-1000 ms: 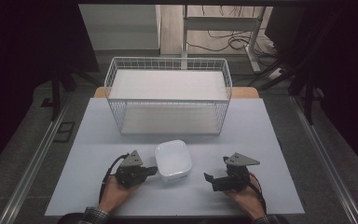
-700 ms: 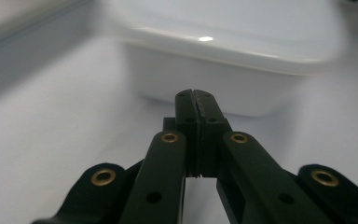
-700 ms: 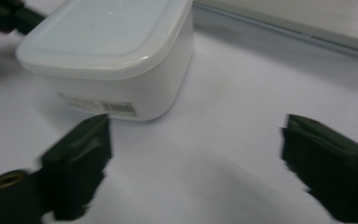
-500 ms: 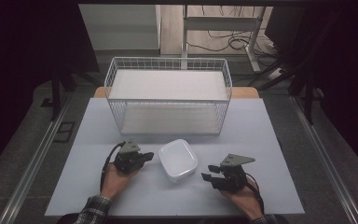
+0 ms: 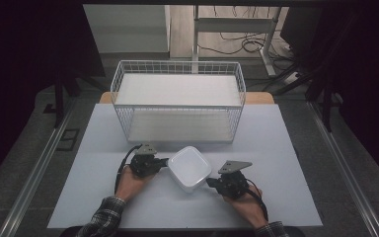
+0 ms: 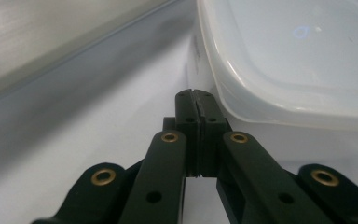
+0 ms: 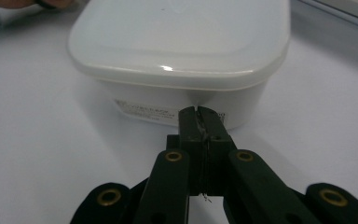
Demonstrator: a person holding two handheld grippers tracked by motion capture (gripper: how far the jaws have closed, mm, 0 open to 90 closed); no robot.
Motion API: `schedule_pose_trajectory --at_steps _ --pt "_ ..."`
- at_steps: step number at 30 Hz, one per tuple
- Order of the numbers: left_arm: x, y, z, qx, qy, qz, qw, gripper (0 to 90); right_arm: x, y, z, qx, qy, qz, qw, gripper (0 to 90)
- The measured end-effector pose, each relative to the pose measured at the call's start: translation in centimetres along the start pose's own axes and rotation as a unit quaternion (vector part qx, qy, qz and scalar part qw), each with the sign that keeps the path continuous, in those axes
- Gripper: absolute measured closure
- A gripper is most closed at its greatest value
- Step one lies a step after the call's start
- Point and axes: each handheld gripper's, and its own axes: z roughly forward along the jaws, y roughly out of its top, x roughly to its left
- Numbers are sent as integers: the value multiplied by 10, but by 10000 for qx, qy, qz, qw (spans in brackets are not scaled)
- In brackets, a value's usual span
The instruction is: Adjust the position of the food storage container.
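A pale white table (image 5: 103, 197) carries a white wire basket (image 5: 177, 101) at its far side. Nearer the person than the basket, a white lidded container (image 5: 189, 168) sits on the bare tabletop, in front of the basket's middle and apart from it.

The far half of the worktop (image 5: 276, 133) is blocked by a wire basket (image 5: 177, 101). Between the grippers, passage is barred by a lidded white container (image 5: 189, 168). Open worktop is left on both sides.

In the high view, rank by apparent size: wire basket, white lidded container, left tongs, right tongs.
1. Wire basket, clearly largest.
2. White lidded container.
3. Left tongs and right tongs: they look alike, so no ranking between them.
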Motion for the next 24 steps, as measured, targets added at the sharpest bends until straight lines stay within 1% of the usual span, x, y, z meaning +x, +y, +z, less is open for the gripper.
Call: schedule_pose_trajectory --at_steps 3,7,8,9,13,15,17,18,19,20,21,22,24 --pt "-9 -4 -4 61 6 -42 10000 897 -10 1 -1 -68 -56 91 9999 883" --pt "-23 -8 -13 136 22 0 9999 897 -20 6 2 -140 -79 188 9997 884" --pt "-26 -9 -16 115 48 -37 9999 896 -22 8 4 -125 -69 170 9998 884" --pt "-28 -10 -18 125 68 -40 9999 896 -24 10 7 -98 -42 97 9999 884" --pt "-37 -15 -28 72 133 -155 9998 893 -25 16 11 -116 -28 27 9999 886" --pt "-40 -18 -28 85 131 -191 9997 894 -25 19 14 -119 -19 -4 9999 887" --pt "-41 -19 -26 169 163 -115 9997 891 -25 20 15 -127 -42 -12 9999 887" --pt "-41 -19 -26 155 159 -107 9997 891 -26 20 15 -123 -38 2 9999 887" --pt "-42 -18 -26 121 101 -101 9998 890 -27 20 16 -137 -37 24 9999 886" --pt "-43 -18 -26 102 105 -89 9999 881 -28 20 17 -142 -8 50 9999 877" --pt "-43 -16 -28 89 270 -16 9996 880 -28 20 17 -146 -7 39 9999 874" --pt "-43 -16 -28 89 270 -16 9996 879 -28 20 17 -146 -7 39 9999 874" --pt "-37 -15 -30 14 536 -188 9984 878 -28 20 19 -135 -66 12 9999 869"
